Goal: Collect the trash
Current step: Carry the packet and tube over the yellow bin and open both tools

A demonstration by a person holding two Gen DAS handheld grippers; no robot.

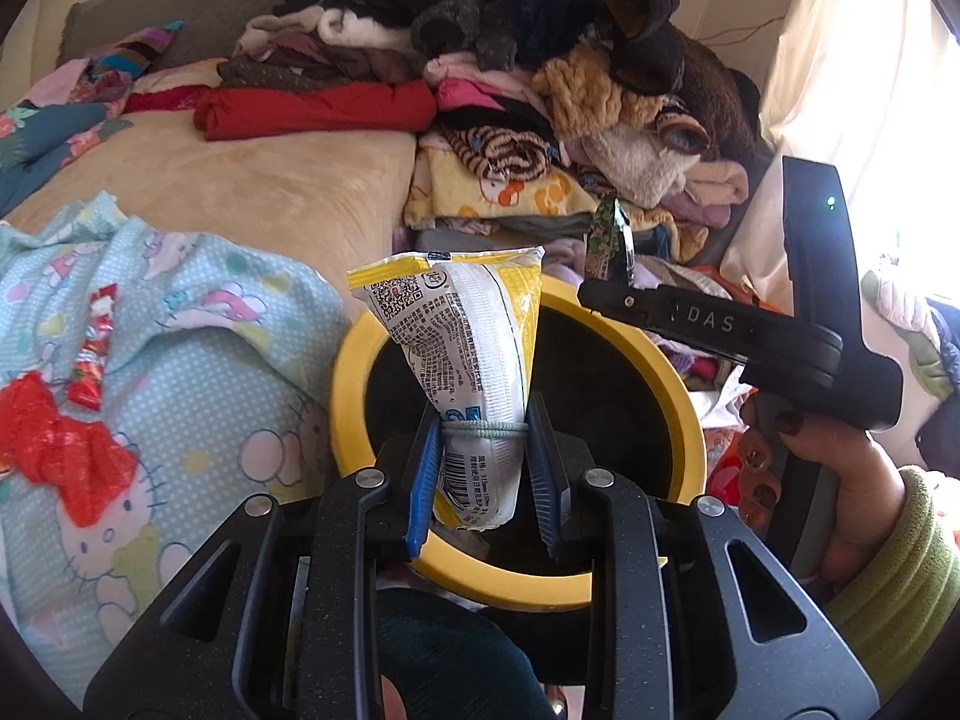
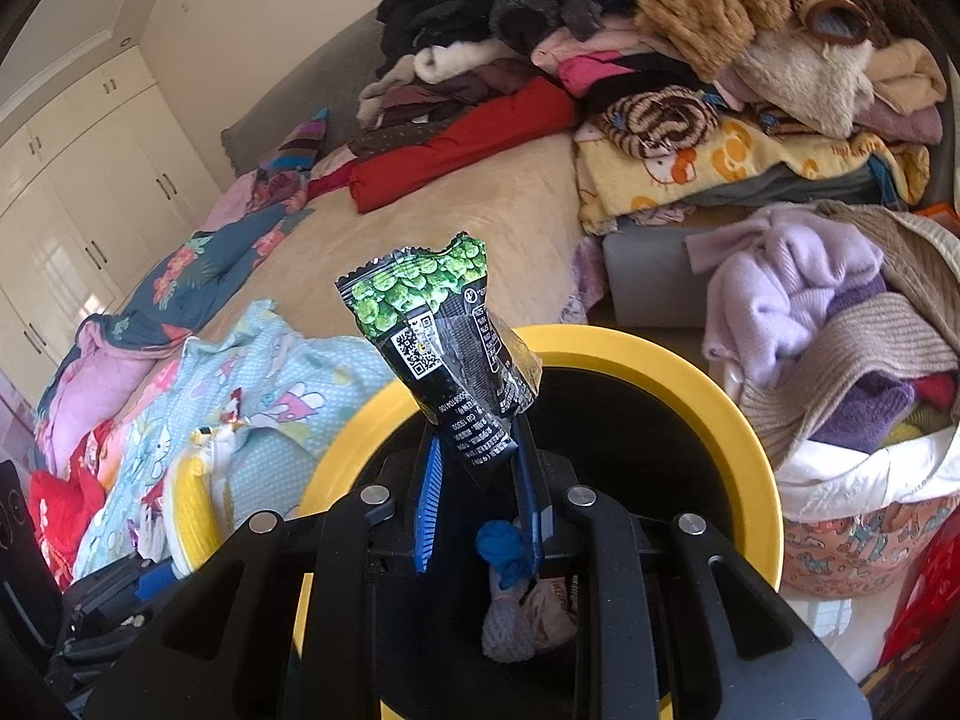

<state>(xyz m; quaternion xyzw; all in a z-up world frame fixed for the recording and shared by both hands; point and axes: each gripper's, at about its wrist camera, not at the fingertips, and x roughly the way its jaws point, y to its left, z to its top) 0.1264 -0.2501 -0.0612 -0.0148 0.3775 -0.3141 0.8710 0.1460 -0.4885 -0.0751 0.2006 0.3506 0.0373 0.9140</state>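
Both wrappers are poised for the drop. The left claw (image 1: 486, 468) grips the yellow-white wrapper (image 1: 462, 360) directly above the yellow bin (image 1: 354, 360); the right claw (image 2: 480, 480) pinches the green-black snack packet (image 2: 444, 348) likewise. Each stands upright, long axis pointing away from its claw. Next, I judge, 2 releases.

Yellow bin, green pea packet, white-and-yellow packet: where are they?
yellow bin (image 2: 690, 360): right wrist view, far rim.
green pea packet (image 2: 432, 312): right wrist view, printed middle.
white-and-yellow packet (image 1: 462, 330): left wrist view, printed middle.
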